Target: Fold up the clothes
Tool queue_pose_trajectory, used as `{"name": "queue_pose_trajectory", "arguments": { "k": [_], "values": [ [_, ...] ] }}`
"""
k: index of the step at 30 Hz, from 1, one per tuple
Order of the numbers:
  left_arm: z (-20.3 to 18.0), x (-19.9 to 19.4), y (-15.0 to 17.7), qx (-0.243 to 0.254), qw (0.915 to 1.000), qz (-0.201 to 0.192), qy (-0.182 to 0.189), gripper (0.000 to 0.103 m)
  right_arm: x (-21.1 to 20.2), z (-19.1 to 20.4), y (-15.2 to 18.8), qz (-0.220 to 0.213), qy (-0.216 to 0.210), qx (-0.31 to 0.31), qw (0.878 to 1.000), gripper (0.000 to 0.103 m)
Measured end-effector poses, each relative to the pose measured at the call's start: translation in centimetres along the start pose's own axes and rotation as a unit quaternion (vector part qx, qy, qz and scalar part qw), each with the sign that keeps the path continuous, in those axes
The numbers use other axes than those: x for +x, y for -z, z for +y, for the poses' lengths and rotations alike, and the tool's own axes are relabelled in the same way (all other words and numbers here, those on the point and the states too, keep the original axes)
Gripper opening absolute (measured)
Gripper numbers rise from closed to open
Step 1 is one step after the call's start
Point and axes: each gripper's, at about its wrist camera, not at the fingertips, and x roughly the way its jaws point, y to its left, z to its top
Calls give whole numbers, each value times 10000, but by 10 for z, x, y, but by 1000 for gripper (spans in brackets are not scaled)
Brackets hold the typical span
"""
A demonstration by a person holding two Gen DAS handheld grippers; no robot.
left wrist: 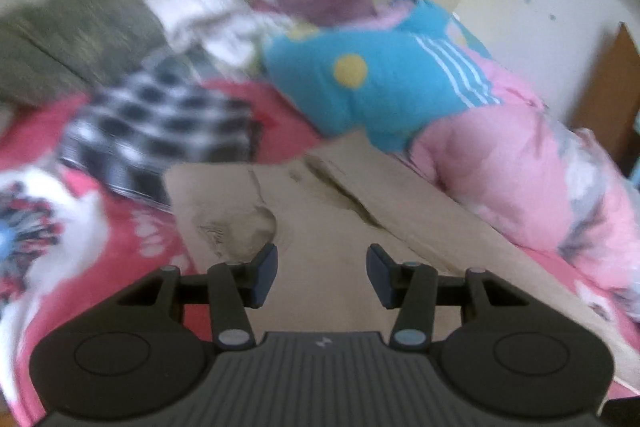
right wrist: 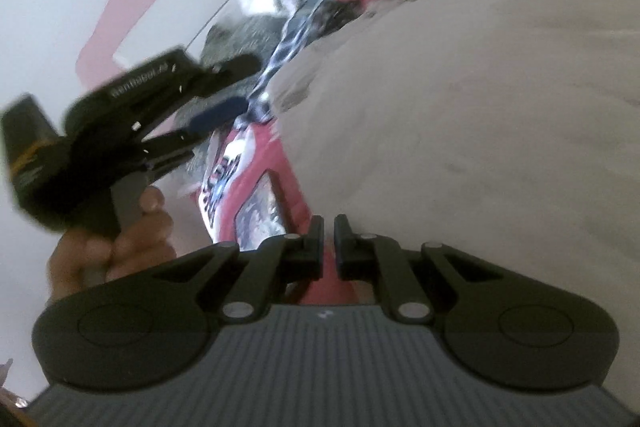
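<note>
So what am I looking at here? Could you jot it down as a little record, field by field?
Setting: bed with a red patterned sheet
Garment being folded: beige trousers, spread flat
Nearby: checked cloth, blue plush toy, pink quilt
Left hand-held gripper: open over the trousers, nothing between its fingers
Right hand-held gripper: shut at the trousers' edge; a hold on the cloth cannot be made out
Person: one hand visible, holding the left tool
</note>
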Motion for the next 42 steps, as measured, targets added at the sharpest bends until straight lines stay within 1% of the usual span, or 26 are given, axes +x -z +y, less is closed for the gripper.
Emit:
{"name": "queue_pose_trajectory", "arguments": {
  "k": [1,2,4,6,7,8,9,10,11,13,15,18,21,22,24,25,26,29,31,33,34,35,36,37,40,42],
  "values": [
    [8,5,-5,126,9998,139,5,50,-10,-4,1,-107,3,83,9999,6],
    [15,10,-8,306,9992,219,-106,49,-16,-8,2,-189,5,145,9997,6],
    [28,17,-10,567,9974,286,-336,45,-27,-17,6,-303,8,232,9993,6],
    [42,24,-10,709,9962,342,-379,45,-29,-28,10,-372,-18,307,9988,6],
    [48,29,-8,817,9951,359,-416,45,-29,-33,11,-404,-34,346,9986,3],
    [53,36,-4,945,9933,388,-543,46,-30,-37,13,-448,-80,385,9982,1],
    [59,43,0,1001,9916,472,-672,47,-29,-41,13,-492,-148,424,9978,1],
    [68,50,4,954,9913,584,-691,48,-29,-43,13,-529,-195,424,9975,2],
    [75,52,6,868,9927,583,-599,48,-29,-42,13,-554,-200,379,9975,2],
    [85,47,7,784,9953,431,-381,48,-26,-40,13,-571,-204,240,9979,3],
    [80,38,4,1129,9923,311,-396,48,-26,-41,14,-603,-250,172,9977,3],
    [66,24,1,1789,9822,-24,-577,47,-25,-44,13,-664,-368,195,9969,3],
    [53,14,-5,2274,9698,-430,-766,47,-26,-49,12,-701,-524,269,9958,4],
    [50,13,-8,2327,9678,-540,-798,46,-26,-50,11,-706,-568,285,9955,4],
    [44,14,-15,2373,9650,-730,-847,36,-26,-53,11,-712,-644,302,9949,4],
    [42,16,-17,2393,9646,-734,-828,19,-26,-53,11,-712,-670,299,9948,4],
    [39,21,-20,2426,9645,-690,-787,9,-26,-54,11,-709,-687,290,9947,4],
    [37,36,-20,2501,9656,-446,-555,1,-26,-55,11,-695,-745,256,9945,5],
    [40,48,-18,2521,9664,-177,-470,1,-28,-56,12,-688,-793,256,9941,5],
    [54,66,-14,2451,9672,220,-630,1,-29,-57,12,-685,-837,259,9938,6],
    [66,72,-12,2261,9718,326,-593,3,-29,-57,12,-681,-854,258,9937,6],
    [78,74,-11,2007,9781,343,-422,3,-29,-57,12,-677,-868,255,9936,7],
    [86,74,-10,1848,9817,352,-311,3,-28,-57,12,-674,-877,252,9935,7],
    [87,73,-11,1816,9823,364,-294,3,-28,-57,12,-671,-883,248,9935,7],
    [79,70,-12,2009,9780,391,-399,3,-27,-58,11,-661,-899,241,9935,8],
    [75,63,-17,2018,9784,253,-383,3,-27,-58,10,-659,-908,240,9934,8]
  ]
}}
